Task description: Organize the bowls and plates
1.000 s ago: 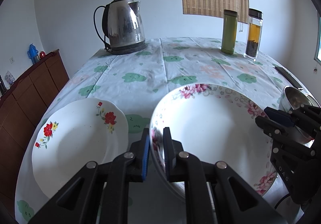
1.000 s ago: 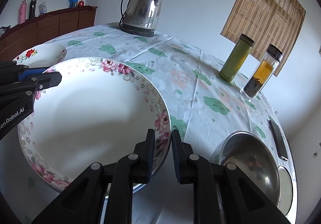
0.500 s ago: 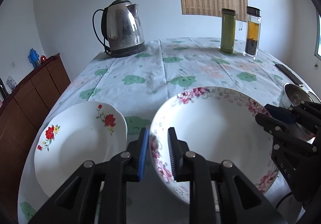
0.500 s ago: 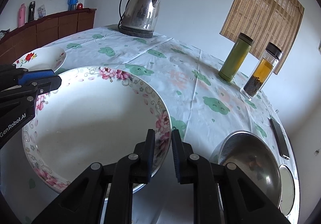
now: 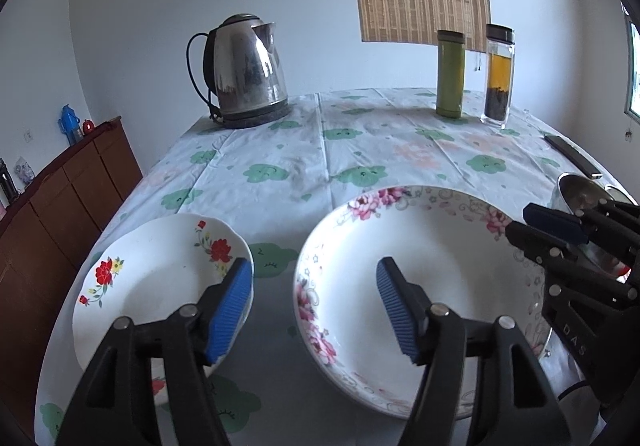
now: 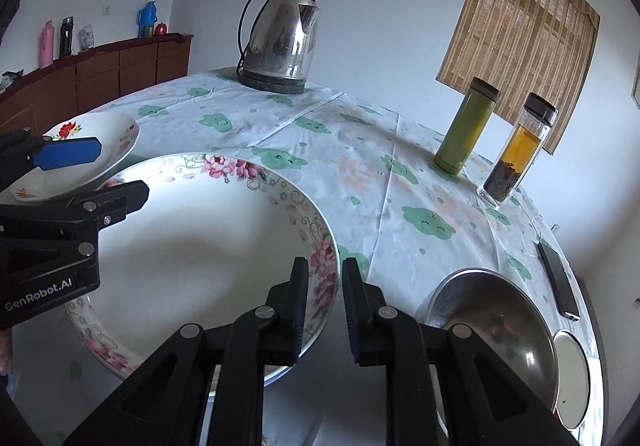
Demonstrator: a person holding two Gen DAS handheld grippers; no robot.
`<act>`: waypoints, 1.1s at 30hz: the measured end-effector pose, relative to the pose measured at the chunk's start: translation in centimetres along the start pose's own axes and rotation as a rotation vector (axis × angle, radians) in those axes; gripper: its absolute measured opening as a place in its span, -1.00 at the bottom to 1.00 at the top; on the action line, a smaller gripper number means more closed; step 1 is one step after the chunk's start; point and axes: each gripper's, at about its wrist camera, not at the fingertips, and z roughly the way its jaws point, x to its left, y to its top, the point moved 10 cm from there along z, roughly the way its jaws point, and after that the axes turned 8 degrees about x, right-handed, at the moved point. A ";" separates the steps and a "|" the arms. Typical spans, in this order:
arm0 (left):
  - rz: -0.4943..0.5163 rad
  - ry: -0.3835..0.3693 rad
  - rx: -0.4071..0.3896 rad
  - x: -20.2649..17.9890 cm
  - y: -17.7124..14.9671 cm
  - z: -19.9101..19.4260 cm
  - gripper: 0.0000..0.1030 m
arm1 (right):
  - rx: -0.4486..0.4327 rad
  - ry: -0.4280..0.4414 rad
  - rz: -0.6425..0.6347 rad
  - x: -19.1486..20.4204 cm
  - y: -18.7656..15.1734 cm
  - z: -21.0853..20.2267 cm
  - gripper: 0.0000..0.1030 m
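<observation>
Two tongs at the table's near edge. Left tongs (image 5: 314,300) spread wide apart, gripping nothing: one blue pad (image 5: 230,310) over the right rim of the small plate (image 5: 160,278), the other hovering inside the big bowl (image 5: 420,286), the bowl's left rim in the gap between. Right tongs (image 6: 325,306) nearly together, clamped on the big bowl's right rim (image 6: 326,266), pink flowers showing between the pads.

Big bowl, white with pink blossoms round the rim, at the middle of the near edge. Small plate, white with red flowers, just beside it toward the near left corner; touching or slightly apart, impossible to tell. Steel bowl (image 6: 492,322) just right of the big bowl, near the right edge, with a round lid (image 6: 572,378) beside it at the edge. Dark phone (image 6: 558,280) farther along the right edge.

Kettle (image 5: 244,74) on its base at the far left corner. Green flask (image 5: 450,74) and glass tea bottle (image 5: 498,76) upright, side by side, near the far right corner. Tablecloth (image 5: 280,166) white with green clouds. Brown sideboard (image 5: 60,198) along the left wall.
</observation>
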 end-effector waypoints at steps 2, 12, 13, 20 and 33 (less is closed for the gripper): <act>-0.009 0.002 -0.008 0.2 0.1 -0.1 0.45 | -0.014 0.032 0.023 0.0 0.2 -0.2 -0.47; -0.083 -0.024 -0.052 2.2 0.8 -2.1 0.46 | -0.109 0.069 0.070 -0.1 1.1 -1.8 0.18; -0.095 -0.022 -0.056 2.9 1.0 -2.5 0.46 | -0.112 0.089 0.083 -0.1 1.2 -1.9 0.18; -0.100 0.020 -0.099 8.2 1.8 -4.7 0.63 | -0.079 0.238 0.135 1.4 2.2 -2.8 -0.31; -0.315 0.092 0.000 21.0 -1.1 0.3 0.40 | -0.012 0.357 0.022 11.5 7.0 -1.5 -0.49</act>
